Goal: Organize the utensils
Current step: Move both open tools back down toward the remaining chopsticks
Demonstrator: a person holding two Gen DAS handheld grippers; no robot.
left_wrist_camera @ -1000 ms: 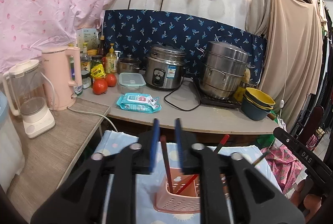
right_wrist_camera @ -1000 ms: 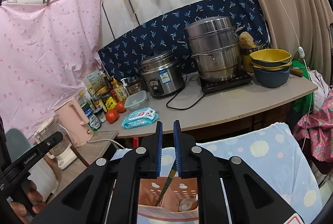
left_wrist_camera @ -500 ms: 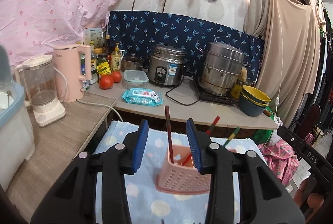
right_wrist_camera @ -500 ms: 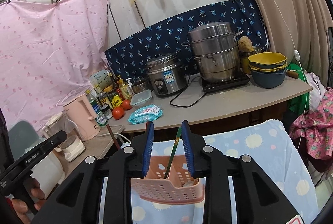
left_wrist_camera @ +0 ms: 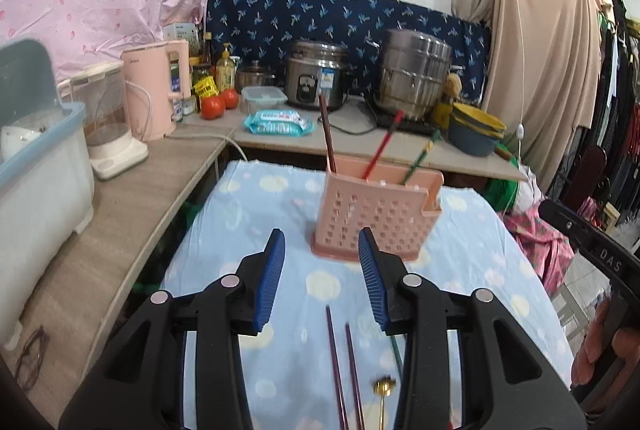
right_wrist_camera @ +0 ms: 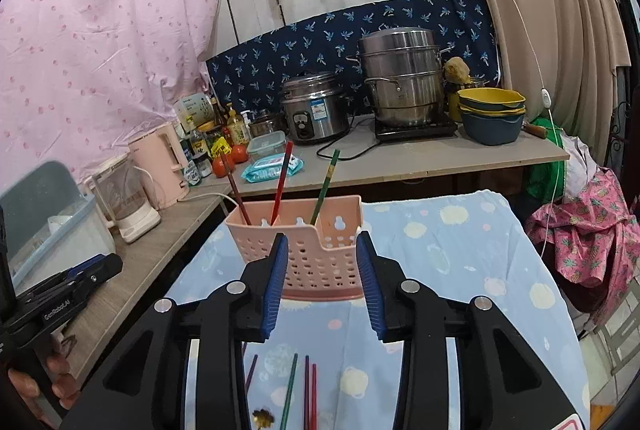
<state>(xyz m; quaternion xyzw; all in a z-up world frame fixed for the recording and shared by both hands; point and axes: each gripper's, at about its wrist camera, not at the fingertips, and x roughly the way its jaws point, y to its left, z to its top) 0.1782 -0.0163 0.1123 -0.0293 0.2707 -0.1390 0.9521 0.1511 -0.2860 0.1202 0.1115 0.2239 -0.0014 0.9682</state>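
A pink perforated utensil basket [left_wrist_camera: 376, 218] [right_wrist_camera: 316, 250] stands on the blue dotted cloth [left_wrist_camera: 248, 214]. In it stand a dark brown chopstick [left_wrist_camera: 327, 134] [right_wrist_camera: 236, 190], a red chopstick [left_wrist_camera: 382, 146] [right_wrist_camera: 280, 182] and a green chopstick [left_wrist_camera: 420, 156] [right_wrist_camera: 326, 186]. My left gripper [left_wrist_camera: 322, 278] is open and empty, pulled back in front of the basket. My right gripper [right_wrist_camera: 322, 282] is open and empty, close in front of the basket. Loose chopsticks [left_wrist_camera: 344, 370] [right_wrist_camera: 306, 390] and a gold spoon [left_wrist_camera: 384, 390] [right_wrist_camera: 262, 418] lie on the cloth near me.
A wooden side counter [left_wrist_camera: 132, 202] at left holds a white bin [left_wrist_camera: 40, 166], blender [left_wrist_camera: 104, 118] and pink kettle [left_wrist_camera: 154, 86]. The back counter holds a rice cooker [left_wrist_camera: 316, 74], steamer pot [left_wrist_camera: 416, 70], stacked bowls [left_wrist_camera: 476, 130], tomatoes and wipes [left_wrist_camera: 278, 122].
Both grippers opened, let go of the chopsticks they were setting in the basket, and drew back and up. The basket now stands farther ahead and the loose utensils show below.
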